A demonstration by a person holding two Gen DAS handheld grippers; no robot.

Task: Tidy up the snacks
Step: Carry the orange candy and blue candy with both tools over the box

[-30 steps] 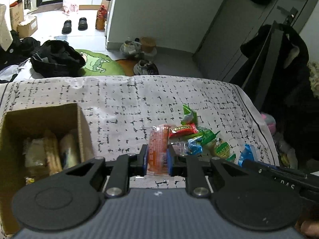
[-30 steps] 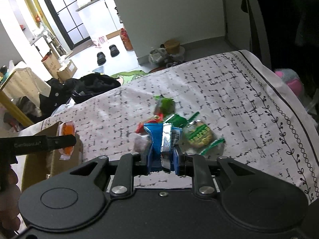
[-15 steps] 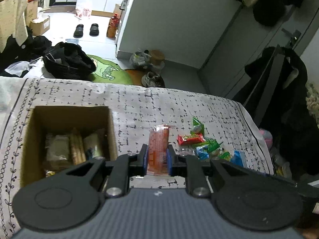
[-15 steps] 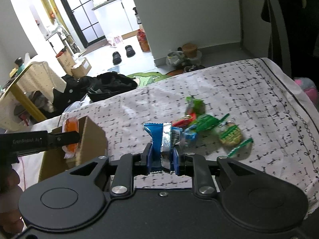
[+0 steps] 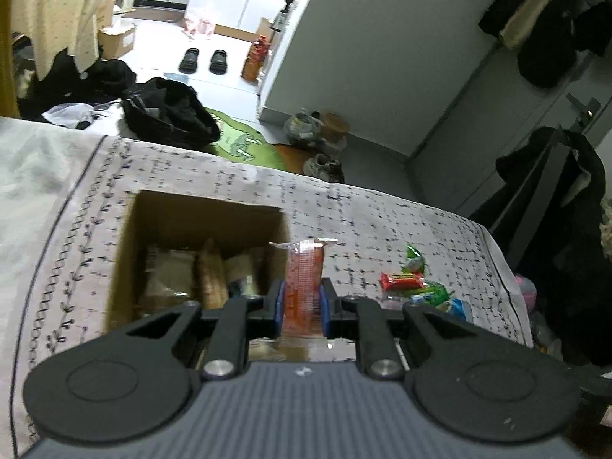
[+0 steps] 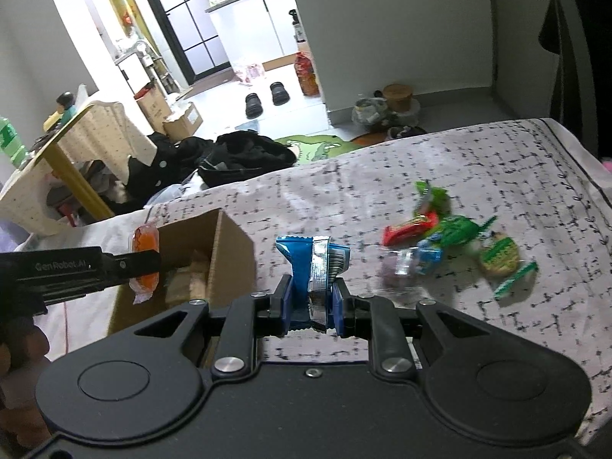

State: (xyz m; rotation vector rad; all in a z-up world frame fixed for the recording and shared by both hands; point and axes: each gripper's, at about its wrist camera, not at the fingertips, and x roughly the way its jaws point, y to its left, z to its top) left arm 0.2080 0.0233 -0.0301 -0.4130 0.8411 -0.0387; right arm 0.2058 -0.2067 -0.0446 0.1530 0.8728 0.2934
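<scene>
- White cloth (image 5: 214,176) with little black marks covers the whole flat top, and a line of small loops runs near its left edge.
- Behind the far edge of the cloth sit a black bag (image 5: 168,114) and a green mat (image 5: 241,141) on the floor.
- An open brown box (image 5: 199,252) sits on the left part of the cloth, with pale packets standing inside it.
- Lots of bare cloth lies between the box and the snack pile (image 6: 451,244) on the right.
- The pile has green, red and blue wrappers lying close together; it is a bit blurry, so I cannot count them well.
- The left gripper (image 5: 302,302) is squeezed tight on an orange snack pack (image 5: 304,279), which stands upright.
- From the right wrist view, that orange pack hangs just over the near left side of the box.
- The right gripper (image 6: 311,300) is pinched tight on a blue snack pack (image 6: 313,260) with a silver seam.
- That blue pack is up above the bare cloth, just right of the box.
</scene>
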